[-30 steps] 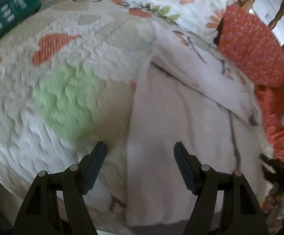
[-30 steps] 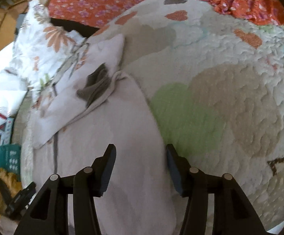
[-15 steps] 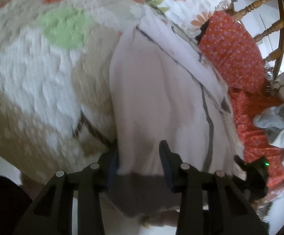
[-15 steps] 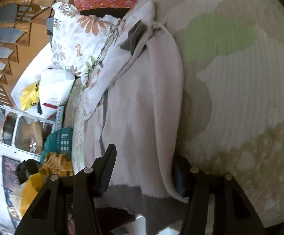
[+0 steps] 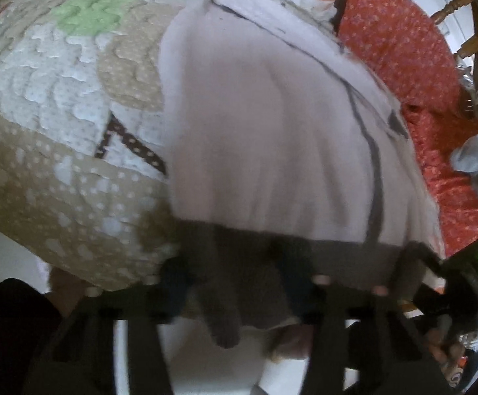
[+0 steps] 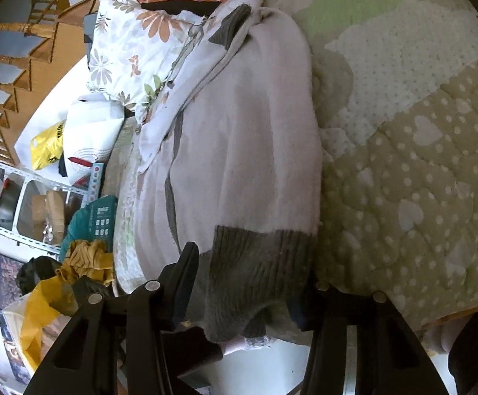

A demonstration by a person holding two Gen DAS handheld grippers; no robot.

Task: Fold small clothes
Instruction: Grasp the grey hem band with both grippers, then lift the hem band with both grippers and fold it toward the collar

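A patchwork quilt (image 6: 420,171) covers the bed, and on it, reaching to the quilt's near edge, lies a pale pink knit sweater (image 6: 249,138) with a grey ribbed hem (image 6: 258,263), spread lengthwise away from that edge. At the far end of the sweater one sleeve with a grey cuff (image 6: 230,26) is already laid across the body, which suggests the folding is begun but far from finished; the body itself lies at full length, and the hem hangs slightly over the quilt's edge, unfolded. Beyond the sweater's far end sit a floral pillow (image 6: 133,42) and an orange flowered cloth (image 5: 400,42), with wooden chair spindles behind. Both tools are at the hem end. The left claw (image 5: 235,283) straddles the hem near one corner, its jaws closing with the grey rib between them; motion blur hides whether the pads are pressing the fabric yet. The right claw (image 6: 249,283) brackets the hem's other corner, jaws likewise closing around the grey band, one finger (image 6: 183,270) showing clear of the cloth, so no firm hold is evident. By the look of it, the step in hand is taking the hem to carry it over the body; that fold and any further halving remain to be done.
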